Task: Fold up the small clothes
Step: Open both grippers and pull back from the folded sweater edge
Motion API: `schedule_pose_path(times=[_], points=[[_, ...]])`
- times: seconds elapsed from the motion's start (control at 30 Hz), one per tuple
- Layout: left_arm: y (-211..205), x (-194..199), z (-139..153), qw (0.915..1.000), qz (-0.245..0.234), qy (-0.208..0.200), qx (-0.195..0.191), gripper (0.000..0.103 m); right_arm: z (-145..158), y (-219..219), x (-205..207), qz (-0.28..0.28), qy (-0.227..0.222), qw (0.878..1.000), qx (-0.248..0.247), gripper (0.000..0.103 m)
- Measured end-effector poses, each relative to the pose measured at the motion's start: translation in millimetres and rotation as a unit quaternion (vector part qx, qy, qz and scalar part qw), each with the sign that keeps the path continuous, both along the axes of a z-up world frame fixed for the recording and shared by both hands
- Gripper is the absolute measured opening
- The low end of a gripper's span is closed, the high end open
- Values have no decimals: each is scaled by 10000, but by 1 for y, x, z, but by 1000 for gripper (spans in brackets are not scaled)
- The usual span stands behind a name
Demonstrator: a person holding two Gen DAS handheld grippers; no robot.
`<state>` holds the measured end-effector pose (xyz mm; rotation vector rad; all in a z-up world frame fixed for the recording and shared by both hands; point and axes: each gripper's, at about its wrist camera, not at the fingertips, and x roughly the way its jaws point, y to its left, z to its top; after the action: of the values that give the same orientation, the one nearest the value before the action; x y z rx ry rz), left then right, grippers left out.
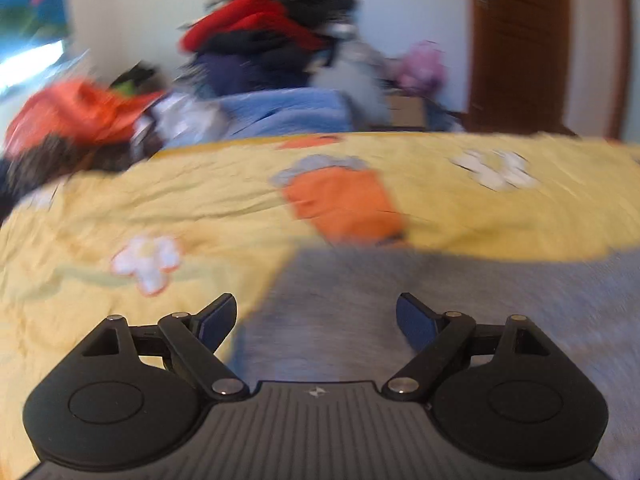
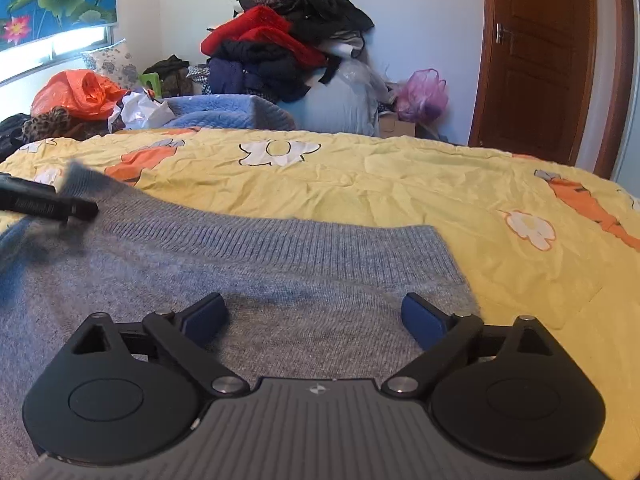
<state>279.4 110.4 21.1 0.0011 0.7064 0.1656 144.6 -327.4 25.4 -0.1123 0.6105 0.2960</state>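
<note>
Two claws hang over a grey knitted sweater (image 2: 248,280) spread flat on a bed, and both stand wide apart with nothing between their blue pads. In the right wrist view the right claw (image 2: 316,316) sits low in the middle of the frame above the sweater's body, just short of the ribbed hem that runs across the centre of the picture. The sweater fills the lower left and centre of that view, with its right edge ending near the claw's right finger. At the far left of the same view the dark tip of the left claw (image 2: 52,206) reaches in over the sweater's upper left corner, where the cloth is blurred.

The left wrist view is blurred throughout. There the left claw (image 1: 316,320) is low in the middle of the frame, its left finger over the bedspread and its right finger over the sweater (image 1: 460,300), which takes up the lower right.

The yellow bedspread (image 2: 360,184) is creased and printed with white flowers and orange carrots. Beyond it, in the upper centre, a tall pile of clothes (image 2: 288,40) in black, red and navy leans against the white wall. An orange plastic bag (image 2: 76,94) lies at the upper left, a pink bag (image 2: 424,94) sits right of the pile, and a brown door (image 2: 536,60) stands at the upper right.
</note>
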Motion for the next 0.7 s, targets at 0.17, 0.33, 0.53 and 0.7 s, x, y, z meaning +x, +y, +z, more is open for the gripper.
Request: schedule_pose_path(times=[0.17, 0.33, 0.53, 0.7], points=[[22, -28, 10, 9960, 295, -198, -822, 87, 0, 0, 0, -8, 1, 10000, -10, 97], [-24, -55, 15, 9972, -599, -114, -438, 87, 1, 2, 0, -40, -10, 10000, -81, 97], [-37, -60, -12, 9960, -882, -101, 28, 91, 1, 4, 0, -80, 5, 9999, -126, 97], [-36, -59, -9, 9968, -797, -42, 55, 95, 1, 2, 0, -91, 25, 9999, -83, 98]])
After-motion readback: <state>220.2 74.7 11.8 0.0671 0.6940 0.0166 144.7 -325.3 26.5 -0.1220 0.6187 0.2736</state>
